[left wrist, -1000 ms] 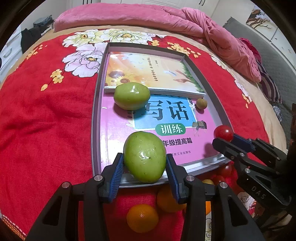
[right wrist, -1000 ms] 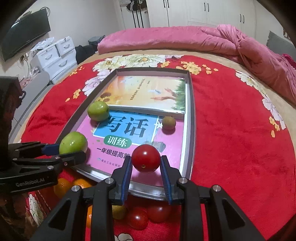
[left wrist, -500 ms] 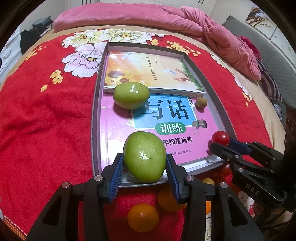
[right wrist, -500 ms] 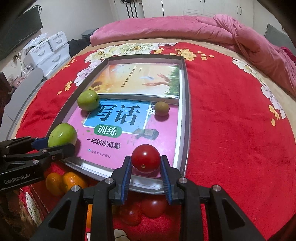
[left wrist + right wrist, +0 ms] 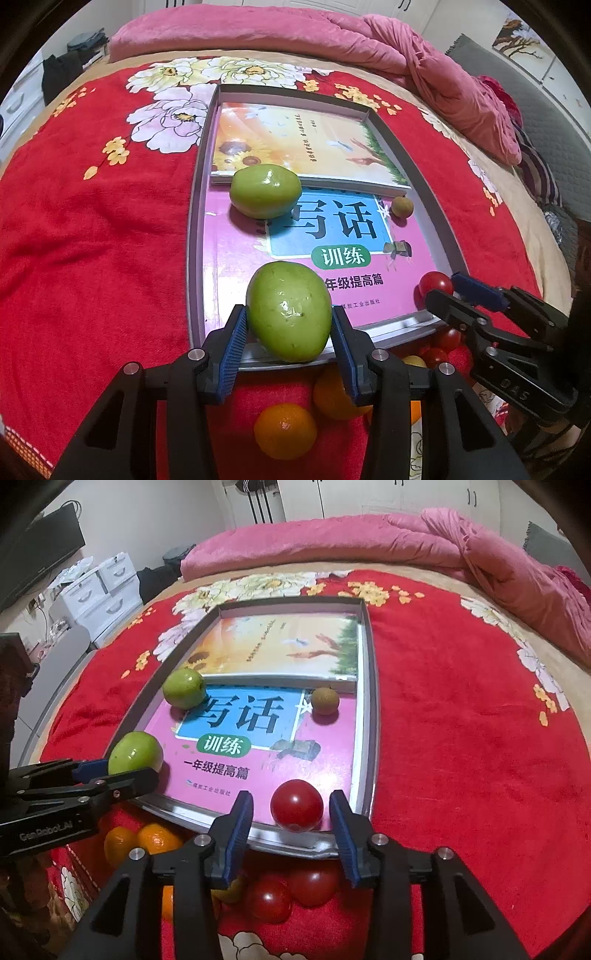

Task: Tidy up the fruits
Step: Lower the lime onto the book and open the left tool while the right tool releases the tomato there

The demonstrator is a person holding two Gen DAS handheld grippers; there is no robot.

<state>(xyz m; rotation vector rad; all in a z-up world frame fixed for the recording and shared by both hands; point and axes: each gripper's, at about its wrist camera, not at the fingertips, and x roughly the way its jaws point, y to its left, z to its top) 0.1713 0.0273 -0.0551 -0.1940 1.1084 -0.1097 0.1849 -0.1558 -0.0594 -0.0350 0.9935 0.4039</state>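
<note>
The left gripper is clamped on a green fruit, both blue pads pressed against its sides; the fruit sits over the near left rim of the tray. The tray is a shallow grey box lying on a red floral blanket that covers the bed. Two books line the tray floor: a pink book in the near half and a sunflower book in the far half, overlapping the pink one. A second green fruit rests on the pink book against the edge of the sunflower book, at the tray's left side. A small brown fruit lies on the pink book toward the right wall. The right gripper is at the near right corner of the tray; its jaws are opening, and a red tomato stands between the pads with a gap on each side, resting on the pink book. In front of the tray, on the blanket, lie oranges at the left and more tomatoes at the right.
</note>
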